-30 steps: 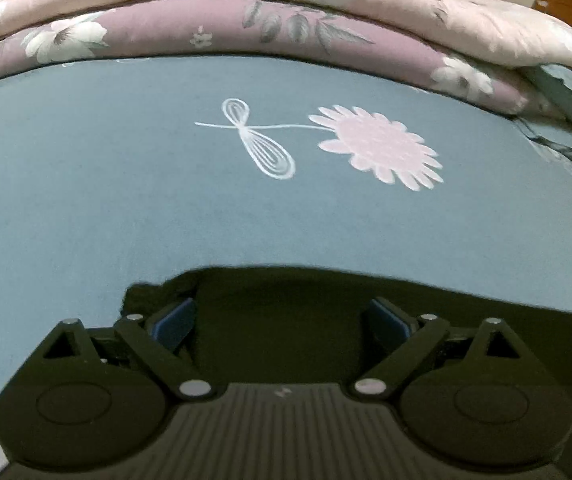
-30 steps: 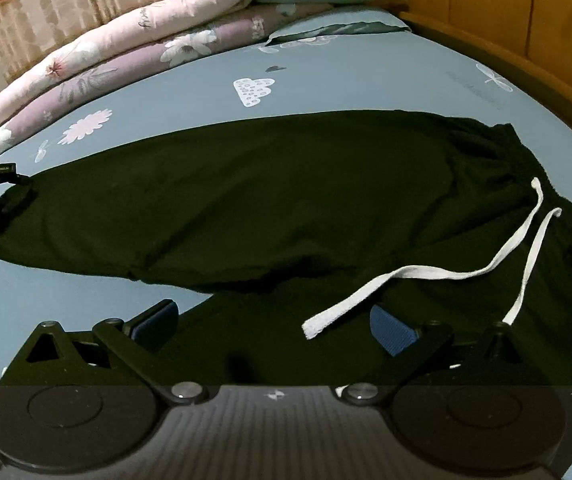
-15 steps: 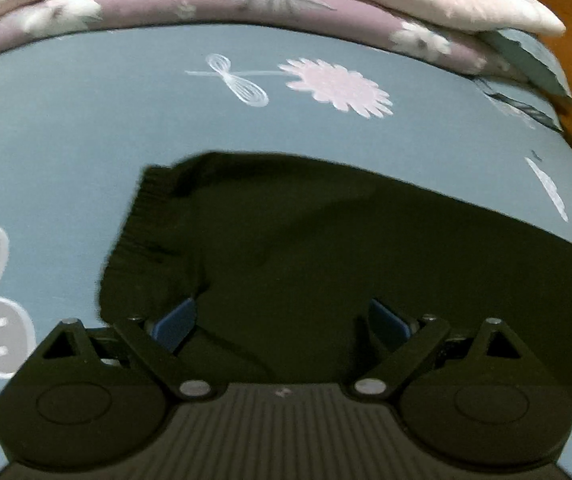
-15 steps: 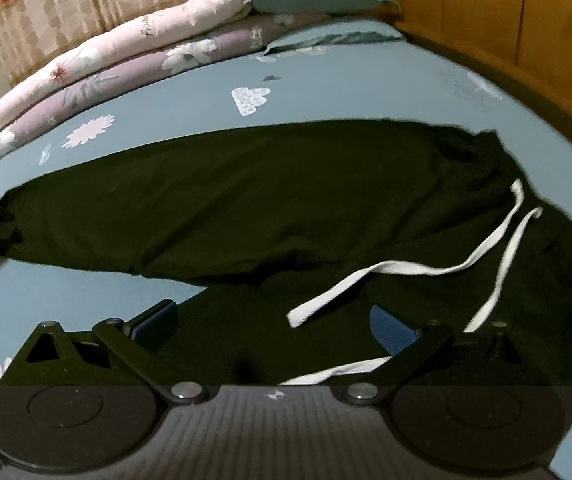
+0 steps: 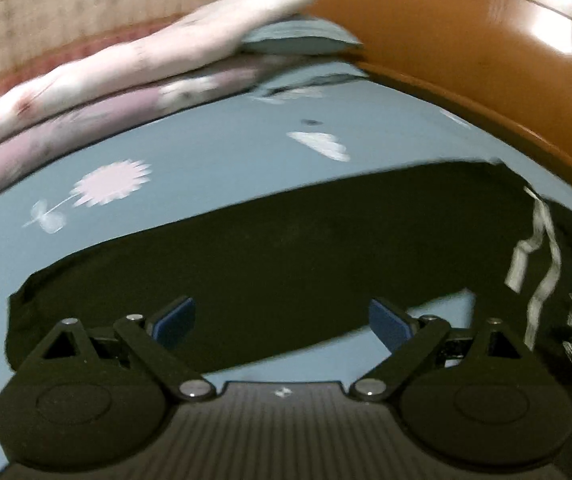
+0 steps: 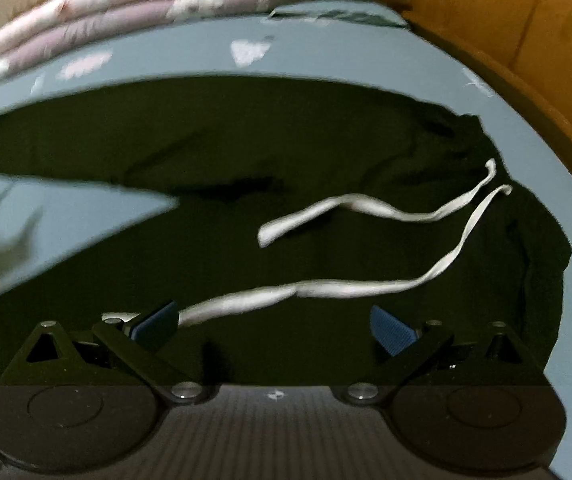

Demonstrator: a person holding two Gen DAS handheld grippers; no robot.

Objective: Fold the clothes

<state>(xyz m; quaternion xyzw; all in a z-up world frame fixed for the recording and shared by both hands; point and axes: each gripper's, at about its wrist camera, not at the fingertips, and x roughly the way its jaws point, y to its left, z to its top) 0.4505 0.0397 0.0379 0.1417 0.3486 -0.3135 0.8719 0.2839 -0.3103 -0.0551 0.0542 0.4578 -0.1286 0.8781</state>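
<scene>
Left wrist view: the left gripper (image 5: 282, 320) is spread wide, its blue pads (image 5: 174, 318) apart with nothing between them. Beyond it, black drawstring trousers (image 5: 286, 256) lie flat on a blue-grey bed sheet (image 5: 214, 148) printed with pale flowers and clouds. One leg runs across the frame; the waist lies at the right, where the white drawstring (image 5: 536, 248) hangs. Folded pink and mauve quilts (image 5: 98, 80) lie along the far edge, a blue-grey pillow (image 5: 298, 36) beside them. A wooden headboard (image 5: 466, 28) curves along the right. The frame is motion-blurred.

Right wrist view: the right gripper (image 6: 274, 326) is likewise spread, empty, low over the trousers (image 6: 246, 136). The two legs diverge to the left, a wedge of sheet (image 6: 66, 216) between them. Both drawstring (image 6: 346, 288) ends trail across the fabric; the nearer end passes behind the left blue pad (image 6: 156, 322). Whether it touches is unclear.
</scene>
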